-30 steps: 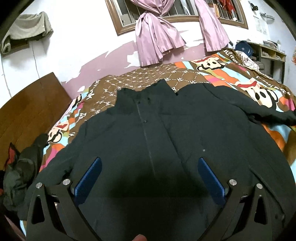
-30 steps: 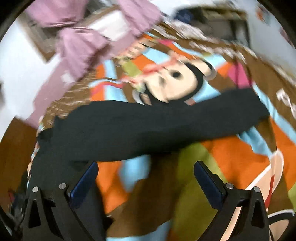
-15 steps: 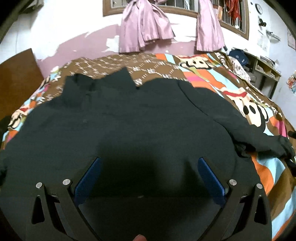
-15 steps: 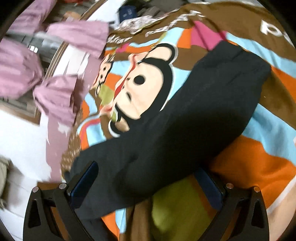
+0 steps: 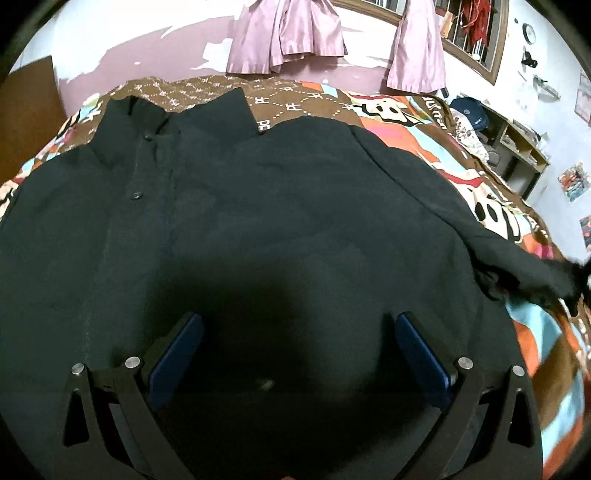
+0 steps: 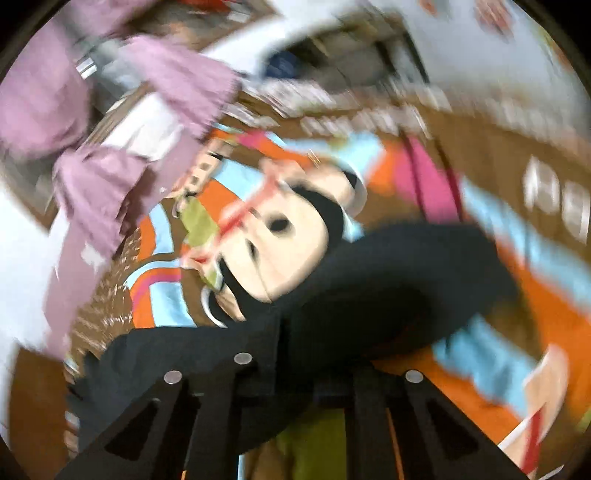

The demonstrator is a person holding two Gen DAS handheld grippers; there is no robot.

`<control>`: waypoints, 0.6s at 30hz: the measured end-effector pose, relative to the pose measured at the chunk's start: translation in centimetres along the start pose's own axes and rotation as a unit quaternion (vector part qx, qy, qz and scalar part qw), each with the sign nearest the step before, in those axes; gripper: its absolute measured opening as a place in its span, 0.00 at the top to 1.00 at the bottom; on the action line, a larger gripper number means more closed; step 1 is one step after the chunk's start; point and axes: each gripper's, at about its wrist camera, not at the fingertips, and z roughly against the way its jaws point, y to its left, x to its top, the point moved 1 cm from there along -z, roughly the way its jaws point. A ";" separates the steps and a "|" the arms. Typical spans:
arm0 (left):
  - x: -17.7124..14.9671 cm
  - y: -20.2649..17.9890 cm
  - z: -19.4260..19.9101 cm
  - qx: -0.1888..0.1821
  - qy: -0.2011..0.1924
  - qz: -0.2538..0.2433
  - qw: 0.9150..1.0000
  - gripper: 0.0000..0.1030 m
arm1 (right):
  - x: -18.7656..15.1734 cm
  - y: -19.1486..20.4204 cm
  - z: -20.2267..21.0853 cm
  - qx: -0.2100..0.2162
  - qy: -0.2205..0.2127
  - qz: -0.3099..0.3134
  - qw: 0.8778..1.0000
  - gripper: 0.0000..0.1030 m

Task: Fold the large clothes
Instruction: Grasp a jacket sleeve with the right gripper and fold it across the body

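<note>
A black jacket (image 5: 280, 229) was seen spread flat on the bed (image 5: 436, 122), collar towards the wall and closed down the front, with no fold judged to have been made yet. Its sleeve (image 6: 388, 288) was clamped in the closed right tongs (image 6: 295, 373), though blur hid the pads. The left tongs (image 5: 295, 354) were held wide open and empty above the hem.

Jacket (image 5: 280, 206) spread flat on bed (image 5: 436, 122), collar toward wall; sleeve (image 6: 399, 280) stretched off right across bedspread; curtains (image 5: 288, 33) behind.
</note>
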 end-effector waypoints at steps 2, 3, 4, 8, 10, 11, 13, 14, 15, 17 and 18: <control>-0.1 0.5 1.4 0.000 0.002 -0.001 1.000 0.02 | 0.8 4.7 2.4 0.001 -0.048 0.078 0.996 0.90; -0.1 1.0 2.2 0.001 0.002 -0.003 1.000 0.02 | 0.8 6.4 3.1 0.008 -0.062 0.101 0.993 0.90; -0.2 1.8 3.3 0.003 0.002 -0.002 1.000 0.02 | 0.6 9.4 4.5 0.021 -0.083 0.142 0.986 0.90; -1.2 5.1 7.4 0.016 0.000 0.011 1.000 0.02 | -3.9 20.7 9.2 0.062 -0.150 0.332 0.929 0.90; -2.0 7.5 9.7 0.024 0.001 0.026 0.999 0.02 | -8.3 25.9 10.7 0.087 -0.160 0.437 0.881 0.90; -2.6 9.0 11.0 0.030 0.000 0.037 0.999 0.02 | -10.5 27.9 11.1 0.098 -0.161 0.479 0.858 0.90; -3.4 11.6 13.5 0.039 -0.002 0.059 0.997 0.02 | -16.0 31.7 11.7 0.127 -0.145 0.562 0.805 0.90; -3.7 12.6 14.6 0.043 -0.004 0.071 0.997 0.02 | -18.6 33.0 11.6 0.135 -0.132 0.595 0.781 0.90; -4.0 13.5 15.6 0.046 -0.007 0.082 0.996 0.02 | -20.8 34.0 11.3 0.141 -0.119 0.621 0.762 0.90; -5.0 16.4 18.3 0.054 -0.021 0.109 0.992 0.02 | -25.0 35.5 10.3 0.153 -0.086 0.658 0.733 0.90; -5.1 17.1 19.2 0.055 -0.023 0.118 0.991 0.02 | -26.8 36.0 9.7 0.159 -0.066 0.668 0.724 0.90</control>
